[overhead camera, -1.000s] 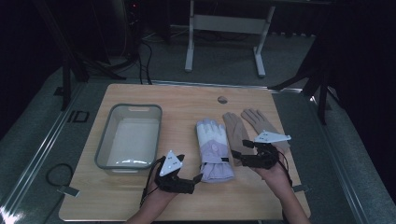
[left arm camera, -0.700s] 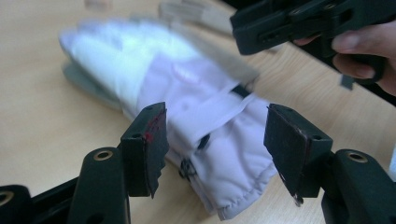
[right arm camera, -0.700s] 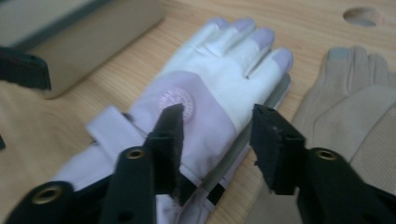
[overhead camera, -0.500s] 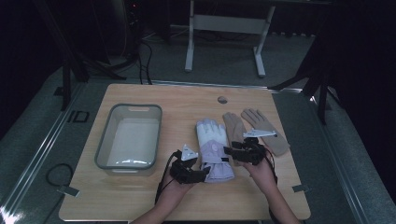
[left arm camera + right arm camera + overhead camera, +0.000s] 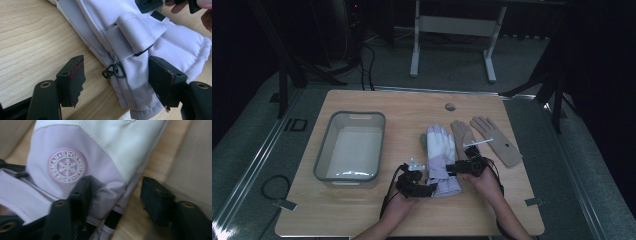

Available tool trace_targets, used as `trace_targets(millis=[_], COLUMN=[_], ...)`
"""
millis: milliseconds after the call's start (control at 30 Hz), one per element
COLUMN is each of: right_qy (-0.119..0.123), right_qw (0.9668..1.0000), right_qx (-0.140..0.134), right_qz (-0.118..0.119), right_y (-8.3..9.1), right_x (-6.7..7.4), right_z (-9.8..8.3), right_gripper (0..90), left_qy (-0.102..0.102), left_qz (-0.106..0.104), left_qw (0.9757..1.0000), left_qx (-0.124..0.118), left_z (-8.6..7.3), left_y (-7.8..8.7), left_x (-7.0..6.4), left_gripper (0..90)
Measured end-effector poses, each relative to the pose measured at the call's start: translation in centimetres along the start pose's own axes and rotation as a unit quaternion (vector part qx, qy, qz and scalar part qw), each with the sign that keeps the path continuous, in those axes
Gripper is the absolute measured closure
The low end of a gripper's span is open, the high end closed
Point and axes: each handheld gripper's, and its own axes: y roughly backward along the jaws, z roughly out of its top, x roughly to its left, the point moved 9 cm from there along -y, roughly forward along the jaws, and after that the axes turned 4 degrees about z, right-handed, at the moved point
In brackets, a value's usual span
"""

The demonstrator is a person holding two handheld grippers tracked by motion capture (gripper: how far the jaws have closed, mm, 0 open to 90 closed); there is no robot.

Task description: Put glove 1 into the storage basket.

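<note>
A white and lilac ski glove (image 5: pixel 439 156) lies palm down mid-table, cuff toward me. My left gripper (image 5: pixel 427 189) is at the cuff's left edge. In the left gripper view its jaws (image 5: pixel 116 81) stand apart around the cuff's edge (image 5: pixel 140 82) and a small black clip ring (image 5: pixel 116 71); they have just widened a little, and the left pad sits off the fabric. My right gripper (image 5: pixel 453 170) is at the cuff's right side. Its jaws have been closing; one pad (image 5: pixel 81 195) rests on the lilac fabric (image 5: pixel 100 170) by the snowflake badge (image 5: pixel 67 166), the other is clear of it.
Two tan gloves (image 5: pixel 462 134) (image 5: pixel 496 141) lie flat just right of the ski glove. A grey plastic tub (image 5: pixel 323 159) stands at the left of the wooden table (image 5: pixel 402 107). A small round disc (image 5: pixel 450 106) sits near the far edge.
Both hands moved inward and down to the ski glove's cuff: the left gripper came right, the right gripper came left off the tan gloves. Both pairs of jaws narrowed.
</note>
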Motion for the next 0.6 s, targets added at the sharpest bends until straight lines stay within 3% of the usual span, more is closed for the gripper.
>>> trace_targets(millis=[67, 133, 167, 233, 300, 400, 467, 533, 567, 600], right_qy=[-0.004, -0.001, 0.008, 0.029, 0.063, 0.108, 0.133, 0.138, 0.142, 0.142], right_qw=[0.9997, 0.9995, 0.9996, 0.9995, 0.9974, 0.9901, 0.9841, 0.9823, 0.981, 0.9807], right_qx=[-0.002, -0.005, -0.007, -0.007, -0.011, -0.017, -0.023, -0.027, -0.029, -0.034], right_qz=[0.024, 0.03, 0.027, 0.006, -0.032, -0.089, -0.115, -0.124, -0.13, -0.13], right_y=[-0.2, -0.2, -0.1, 0.0, 0.1, 0.2, 0.2, 0.2, 0.2, 0.2], right_x=[0.1, 0.2, 0.4, 0.6, 1.1, 1.9, 2.2, 2.3, 2.4, 2.4], right_z=[-0.1, -0.1, -0.1, -0.1, -0.1, -0.1, -0.1, -0.1, -0.2, -0.2], right_gripper=[54.5, 58.3, 65.7, 72.3, 76.3, 78.9, 79.4, 79.5, 79.5, 79.5], left_qy=[0.005, 0.01, 0.015, 0.016, 0.014, 0.008, 0.009, 0.009, 0.014, 0.017], left_qz=[-0.005, -0.008, -0.01, -0.012, -0.011, -0.012, -0.015, -0.021, -0.032, -0.042], left_qw=[1.0, 0.9999, 0.9998, 0.9998, 0.9998, 0.9999, 0.9998, 0.9997, 0.9993, 0.9989], left_qx=[0.001, 0.002, 0.003, 0.004, 0.006, 0.008, 0.01, 0.011, 0.014, 0.016], left_z=[-0.2, -0.2, -0.3, -0.3, -0.4, -0.4, -0.4, -0.4, -0.4, -0.4], left_y=[-0.1, -0.2, -0.3, -0.4, -0.4, -0.4, -0.4, -0.5, -0.5, -0.5], left_x=[0.1, 0.2, 0.3, 0.3, 0.3, 0.4, 0.3, 0.2, 0.1, 0.0], left_gripper=[31.2, 29.7, 29.3, 29.3, 29.4, 29.7, 30.7, 35.2, 35.2, 40.9])
